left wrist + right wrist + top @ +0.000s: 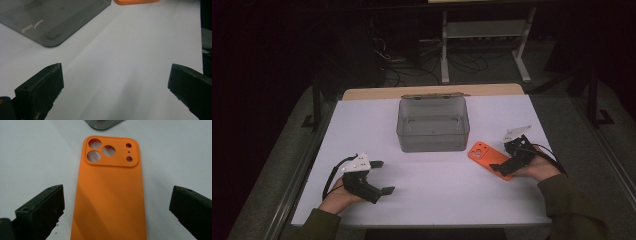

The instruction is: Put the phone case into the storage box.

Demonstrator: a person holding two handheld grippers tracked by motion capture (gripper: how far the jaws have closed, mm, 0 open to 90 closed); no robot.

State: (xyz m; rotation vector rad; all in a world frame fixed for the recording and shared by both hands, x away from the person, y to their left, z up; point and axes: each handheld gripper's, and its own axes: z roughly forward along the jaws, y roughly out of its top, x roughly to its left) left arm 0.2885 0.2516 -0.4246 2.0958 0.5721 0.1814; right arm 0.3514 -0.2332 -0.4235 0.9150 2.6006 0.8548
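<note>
The right gripper [117, 205], jaws spread wide, straddles an orange phone case [110, 195] lying camera-end away on the white table [437, 190], just beside a grey plastic box [432, 125]; the left gripper [115, 87] rests well apart, also spread, over bare tabletop

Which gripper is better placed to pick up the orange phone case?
Right. The right gripper hangs open over the orange phone case, which lies between its jaws. The left gripper is open over bare table, away from the case.
</note>
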